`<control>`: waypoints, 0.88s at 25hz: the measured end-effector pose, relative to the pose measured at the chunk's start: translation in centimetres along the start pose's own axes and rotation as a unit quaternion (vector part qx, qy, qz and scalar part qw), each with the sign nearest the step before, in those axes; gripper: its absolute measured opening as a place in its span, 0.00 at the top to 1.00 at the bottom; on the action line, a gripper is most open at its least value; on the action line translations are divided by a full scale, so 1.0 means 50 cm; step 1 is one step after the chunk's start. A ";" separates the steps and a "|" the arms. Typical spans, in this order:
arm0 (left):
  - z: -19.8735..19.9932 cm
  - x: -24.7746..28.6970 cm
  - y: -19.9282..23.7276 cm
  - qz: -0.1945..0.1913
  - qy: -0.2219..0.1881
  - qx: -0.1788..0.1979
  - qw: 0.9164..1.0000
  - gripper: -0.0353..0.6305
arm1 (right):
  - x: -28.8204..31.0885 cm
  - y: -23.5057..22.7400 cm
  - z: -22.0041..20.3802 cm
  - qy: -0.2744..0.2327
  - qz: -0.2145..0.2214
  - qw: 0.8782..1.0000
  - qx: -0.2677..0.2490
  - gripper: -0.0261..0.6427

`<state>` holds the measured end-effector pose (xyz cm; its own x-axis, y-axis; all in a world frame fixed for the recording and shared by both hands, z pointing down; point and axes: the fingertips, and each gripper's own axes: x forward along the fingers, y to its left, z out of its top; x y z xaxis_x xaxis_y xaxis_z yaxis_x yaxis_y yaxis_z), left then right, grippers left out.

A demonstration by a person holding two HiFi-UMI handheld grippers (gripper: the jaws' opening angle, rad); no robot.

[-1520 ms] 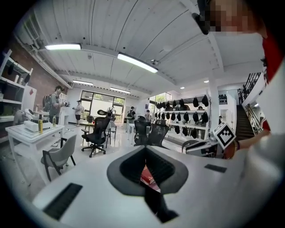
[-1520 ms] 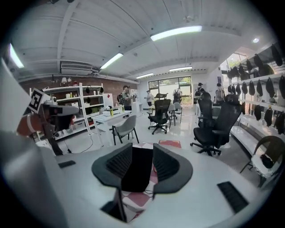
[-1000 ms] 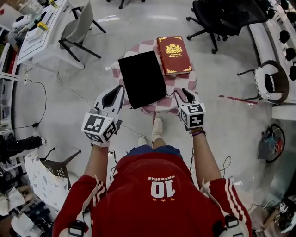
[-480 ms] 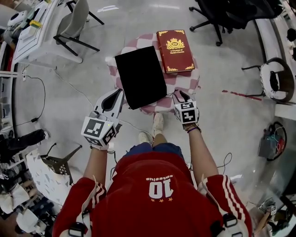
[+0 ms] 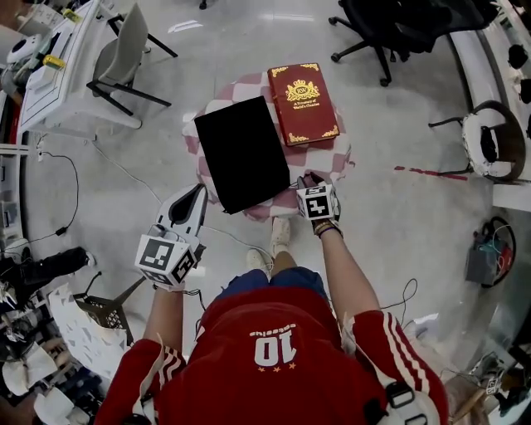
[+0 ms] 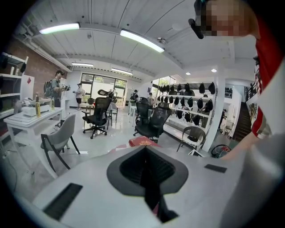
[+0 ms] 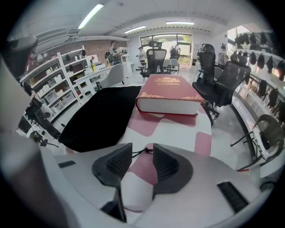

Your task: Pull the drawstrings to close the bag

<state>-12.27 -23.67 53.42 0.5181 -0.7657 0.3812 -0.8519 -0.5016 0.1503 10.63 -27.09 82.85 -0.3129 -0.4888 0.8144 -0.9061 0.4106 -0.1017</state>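
Note:
A flat black drawstring bag lies on the small table with the pink-and-white checked cloth; the right gripper view shows the bag at left. Its thin black drawstring, ending in a small red bead, lies on the cloth just past my right gripper's tips. My right gripper is open at the table's near edge, and nothing is between the pads. My left gripper hangs over the floor, left of the table, shut and empty.
A thick red book lies on the table's far right part, beside the bag. Grey chair and white desk stand at far left, black office chairs at far right. Cables run across the floor.
My right gripper has moved forward and left to the table's near edge, by the drawstring end. My left gripper has drifted back and to the left, still shut.

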 end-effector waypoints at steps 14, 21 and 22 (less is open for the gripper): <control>-0.009 -0.020 -0.001 0.012 0.006 -0.001 1.000 0.93 | 0.016 -0.009 -0.003 0.023 -0.027 0.999 0.042 0.76; -0.008 -0.023 0.001 0.016 0.006 -0.003 1.000 0.93 | 0.026 0.014 0.003 0.031 -0.032 0.999 0.017 0.88; -0.009 -0.024 0.001 0.017 0.006 -0.004 1.000 0.93 | 0.026 0.014 0.004 0.030 -0.031 0.999 0.024 0.88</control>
<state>-13.00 -22.61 53.36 0.4887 -0.7771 0.3966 -0.8692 -0.4727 0.1448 9.55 -27.61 83.72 -0.2399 -0.4638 0.8528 -0.9363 0.3426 -0.0771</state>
